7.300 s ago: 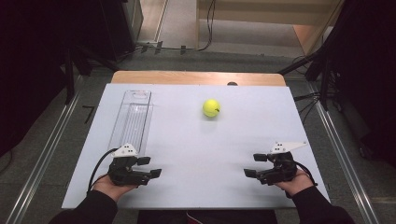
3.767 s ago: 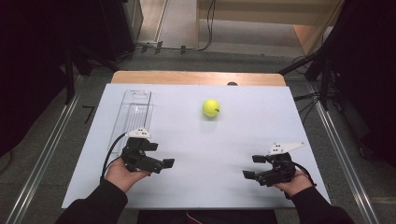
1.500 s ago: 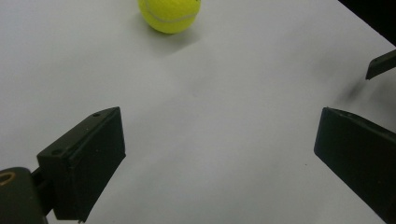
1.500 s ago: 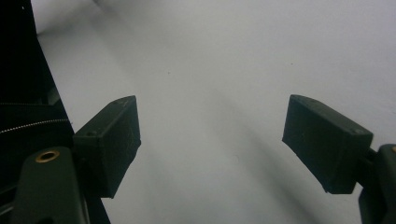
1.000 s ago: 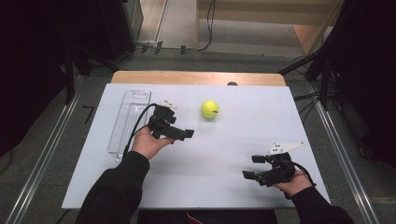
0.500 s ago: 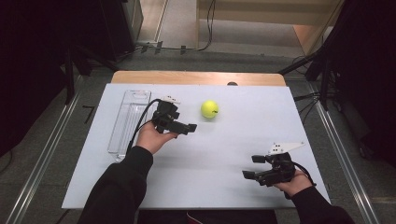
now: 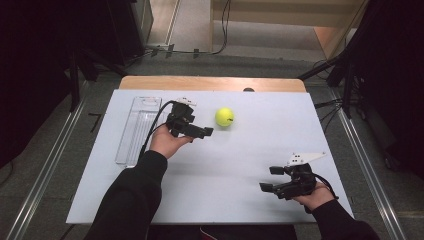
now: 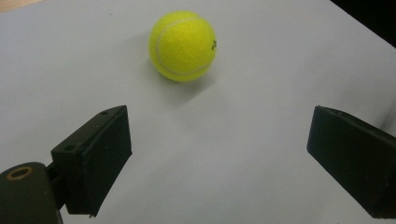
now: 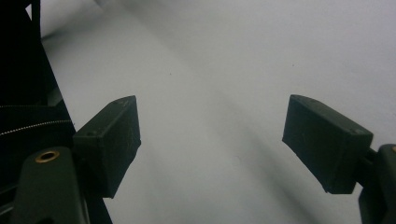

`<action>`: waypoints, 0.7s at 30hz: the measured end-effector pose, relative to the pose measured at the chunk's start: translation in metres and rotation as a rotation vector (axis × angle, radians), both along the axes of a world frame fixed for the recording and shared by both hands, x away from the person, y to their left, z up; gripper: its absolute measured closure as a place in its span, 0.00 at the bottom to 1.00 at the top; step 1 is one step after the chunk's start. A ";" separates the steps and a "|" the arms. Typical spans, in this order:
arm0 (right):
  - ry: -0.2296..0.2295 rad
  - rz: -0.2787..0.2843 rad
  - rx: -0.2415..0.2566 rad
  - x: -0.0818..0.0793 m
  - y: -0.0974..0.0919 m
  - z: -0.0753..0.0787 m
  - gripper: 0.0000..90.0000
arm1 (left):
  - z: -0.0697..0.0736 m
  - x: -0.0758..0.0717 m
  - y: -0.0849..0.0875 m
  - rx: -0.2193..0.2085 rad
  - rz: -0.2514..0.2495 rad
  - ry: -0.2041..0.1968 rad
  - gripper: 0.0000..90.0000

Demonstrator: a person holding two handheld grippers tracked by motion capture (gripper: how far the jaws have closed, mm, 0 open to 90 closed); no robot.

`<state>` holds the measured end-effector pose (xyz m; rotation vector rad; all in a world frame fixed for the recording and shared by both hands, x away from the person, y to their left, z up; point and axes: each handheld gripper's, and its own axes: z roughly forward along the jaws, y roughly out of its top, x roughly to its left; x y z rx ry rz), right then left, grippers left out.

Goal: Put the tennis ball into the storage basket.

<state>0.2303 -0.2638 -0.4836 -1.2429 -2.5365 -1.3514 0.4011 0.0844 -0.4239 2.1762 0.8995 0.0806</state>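
Yellow felt tennis ball (image 8: 182, 45) lies loose on the white tabletop (image 7: 240, 165) just beyond our left gripper (image 7: 206, 132), whose empty fingers, spread wide, have just narrowed slightly; we judge a nudge would roll it away.

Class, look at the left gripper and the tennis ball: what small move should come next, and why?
Probably ease the left gripper forward until its jaws straddle the tennis ball. In the left gripper view the jaws stand wide apart with nothing between them, and the ball lies just ahead on the white table, untouched. Closing now would likely catch nothing.
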 end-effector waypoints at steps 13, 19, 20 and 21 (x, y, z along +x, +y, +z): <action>0.001 0.003 0.001 0.000 0.000 0.000 0.19 | -0.001 0.015 -0.013 0.003 0.004 0.009 0.08; 0.001 0.003 0.002 0.000 0.000 0.000 0.19 | -0.001 0.022 -0.020 -0.013 -0.006 0.003 0.08; 0.002 0.003 0.002 0.000 0.000 0.000 0.19 | -0.001 0.023 -0.021 -0.018 -0.005 0.008 0.08; 0.002 0.004 0.003 0.000 0.001 0.000 0.19 | -0.001 0.025 -0.023 -0.016 -0.005 0.009 0.08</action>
